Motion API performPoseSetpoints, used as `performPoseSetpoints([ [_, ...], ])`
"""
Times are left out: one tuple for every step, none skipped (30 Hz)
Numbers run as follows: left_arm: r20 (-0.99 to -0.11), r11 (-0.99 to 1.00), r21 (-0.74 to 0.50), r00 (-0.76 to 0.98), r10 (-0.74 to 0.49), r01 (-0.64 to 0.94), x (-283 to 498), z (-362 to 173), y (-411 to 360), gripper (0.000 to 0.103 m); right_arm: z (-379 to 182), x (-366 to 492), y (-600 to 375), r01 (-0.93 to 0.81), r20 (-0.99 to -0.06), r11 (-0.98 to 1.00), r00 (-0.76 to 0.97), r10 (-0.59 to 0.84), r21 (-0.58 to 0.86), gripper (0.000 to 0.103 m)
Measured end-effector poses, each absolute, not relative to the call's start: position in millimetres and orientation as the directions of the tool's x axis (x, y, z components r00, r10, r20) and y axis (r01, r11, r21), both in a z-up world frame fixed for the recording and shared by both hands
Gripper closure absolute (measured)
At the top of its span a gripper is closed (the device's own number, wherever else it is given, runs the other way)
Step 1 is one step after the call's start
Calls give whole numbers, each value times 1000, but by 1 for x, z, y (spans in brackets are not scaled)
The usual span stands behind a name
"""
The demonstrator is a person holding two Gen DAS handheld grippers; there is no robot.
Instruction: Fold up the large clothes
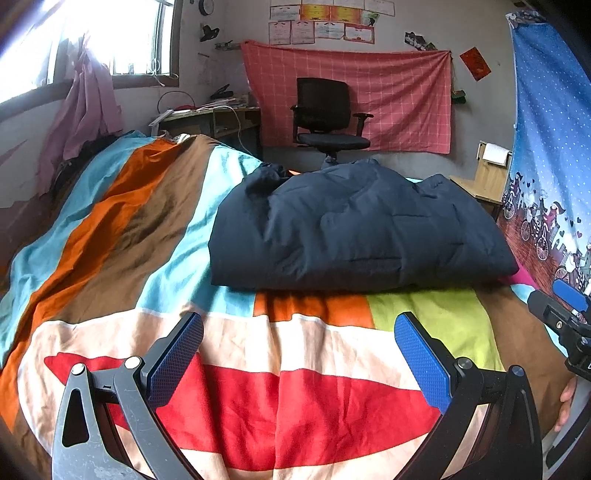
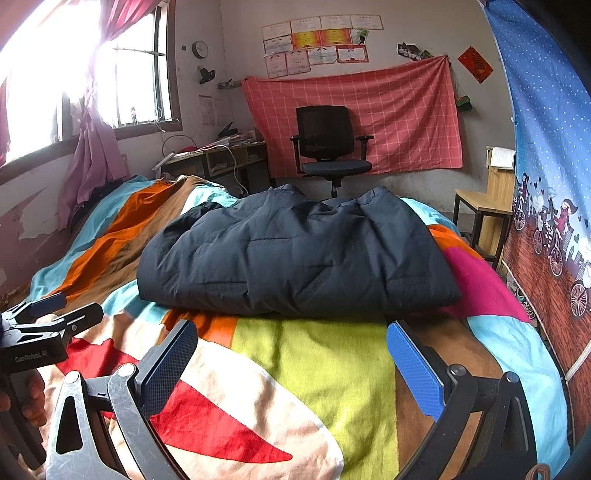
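A dark navy padded jacket (image 1: 354,229) lies folded into a thick bundle on a bed covered by a multicoloured striped bedspread (image 1: 122,229), sitting at the centre of both wrist views and towards the far end of the bed. In the left wrist view, the left gripper (image 1: 299,354) hovers at the bottom of the frame above the red and cream bands of the bedspread, its blue-padded fingers (image 1: 173,358) spread wide and grasping nothing, well short of the jacket. The right gripper (image 2: 291,362) hangs in the same manner at the bottom of its own frame, over the lime-green and brown patches (its fingers (image 2: 415,369) likewise released, with nothing between them), near the jacket's front edge but apart from it. Each gripper shows in the other's view: the right one at the right edge of the left view, the left one at the lower left edge of the right view, with part of the person's hand (image 2: 31,397) on its handle. Beyond the bed stands a black office chair (image 1: 327,114) before a pink checked cloth (image 1: 402,96) hung on the wall, with certificates (image 1: 317,22) pinned above. A bright window (image 2: 74,74) fills the upper left, a cluttered desk (image 2: 225,155) sits below it, and a blue printed curtain (image 2: 546,184) runs down the right edge.
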State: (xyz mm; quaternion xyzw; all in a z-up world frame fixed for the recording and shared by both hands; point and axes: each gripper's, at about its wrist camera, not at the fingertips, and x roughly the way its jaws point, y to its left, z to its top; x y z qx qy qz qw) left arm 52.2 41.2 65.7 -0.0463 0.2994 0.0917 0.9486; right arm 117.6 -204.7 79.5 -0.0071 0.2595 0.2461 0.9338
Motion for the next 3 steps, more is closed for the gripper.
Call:
performPoseSetpoints([
  [-577, 979, -36, 804, 143, -200, 52, 65, 42, 2, 79, 117, -205, -464, -488, 879, 744, 456, 115, 0],
  [-579, 979, -36, 803, 143, -201, 52, 65, 42, 2, 78, 117, -205, -464, -490, 878, 743, 456, 114, 0],
  [-581, 979, -35, 801, 144, -202, 53, 65, 42, 2, 77, 117, -204, -464, -491, 878, 742, 456, 114, 0],
])
